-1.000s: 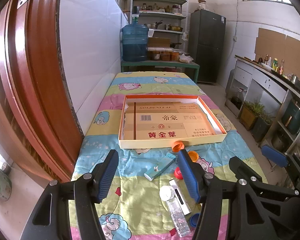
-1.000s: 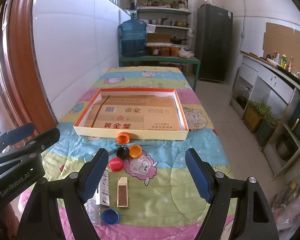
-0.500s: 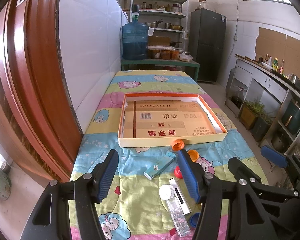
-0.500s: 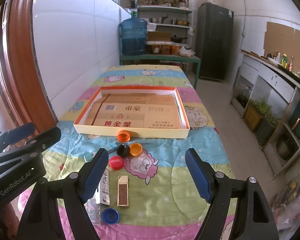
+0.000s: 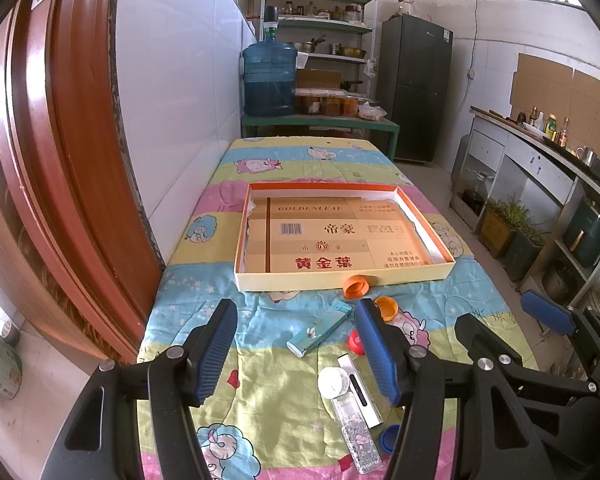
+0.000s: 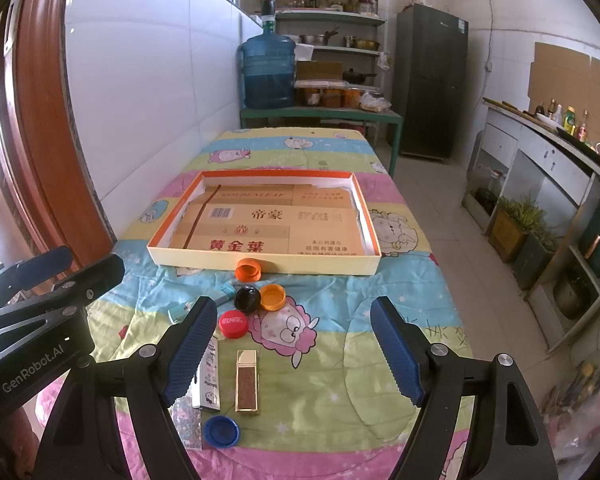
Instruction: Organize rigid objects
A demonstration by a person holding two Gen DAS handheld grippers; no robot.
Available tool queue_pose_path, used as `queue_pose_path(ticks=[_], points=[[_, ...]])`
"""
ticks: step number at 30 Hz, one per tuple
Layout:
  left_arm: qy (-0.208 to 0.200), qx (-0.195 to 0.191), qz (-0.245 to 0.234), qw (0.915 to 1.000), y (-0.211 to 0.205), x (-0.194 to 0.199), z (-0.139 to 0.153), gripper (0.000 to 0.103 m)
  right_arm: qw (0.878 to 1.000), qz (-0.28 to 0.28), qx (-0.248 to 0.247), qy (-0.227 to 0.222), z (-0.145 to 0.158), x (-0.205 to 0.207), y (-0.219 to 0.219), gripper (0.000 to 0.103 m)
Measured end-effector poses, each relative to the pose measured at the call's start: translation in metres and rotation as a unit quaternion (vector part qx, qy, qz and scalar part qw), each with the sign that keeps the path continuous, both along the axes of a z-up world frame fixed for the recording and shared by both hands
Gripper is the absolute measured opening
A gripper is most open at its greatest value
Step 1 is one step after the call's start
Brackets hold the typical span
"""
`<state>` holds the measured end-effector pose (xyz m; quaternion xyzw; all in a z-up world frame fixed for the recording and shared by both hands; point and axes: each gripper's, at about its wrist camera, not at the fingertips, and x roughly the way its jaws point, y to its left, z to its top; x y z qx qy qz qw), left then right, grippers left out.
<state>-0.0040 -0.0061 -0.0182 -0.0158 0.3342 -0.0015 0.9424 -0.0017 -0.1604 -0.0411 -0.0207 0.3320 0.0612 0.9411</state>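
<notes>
Nothing much has shifted; your left gripper (image 5: 296,344) and right gripper (image 6: 294,346) both hover wide open, empty. Gold lighter (image 6: 247,380) lies near, between right's fingers, long axis pointing far toward the box tray (image 6: 260,262); right is nearer.

Caps (image 6: 255,298) and lighters (image 6: 247,380) on table (image 6: 400,380), just before shallow box (image 6: 260,259).

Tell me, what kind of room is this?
Most likely a home kitchen: a shelf of pots and jars, a fridge, a big water jug, and a counter with bottles on it.
</notes>
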Motion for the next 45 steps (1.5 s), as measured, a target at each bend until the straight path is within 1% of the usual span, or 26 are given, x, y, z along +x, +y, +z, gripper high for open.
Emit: queue_pose_path(ticks=[30,34,39,45], points=[[0.009,-0.003,0.0,1.0,-0.001,0.003,-0.009,0.062,1.0,0.0,-0.002,0.002,-0.002,0.001,0.0,0.08],[0.011,-0.008,0.002,0.9999,0.0,0.0,-0.011,0.062,1.0,0.0,-0.003,0.002,-0.001,0.001,0.001,0.08],[0.021,-0.019,0.005,0.9996,0.004,-0.003,-0.014,0.062,1.0,-0.002,-0.005,0.004,-0.01,-0.003,-0.003,0.08],[0.029,-0.034,0.004,0.999,0.009,-0.01,-0.029,0.062,1.0,-0.013,-0.018,0.006,-0.022,-0.013,-0.014,0.08]])
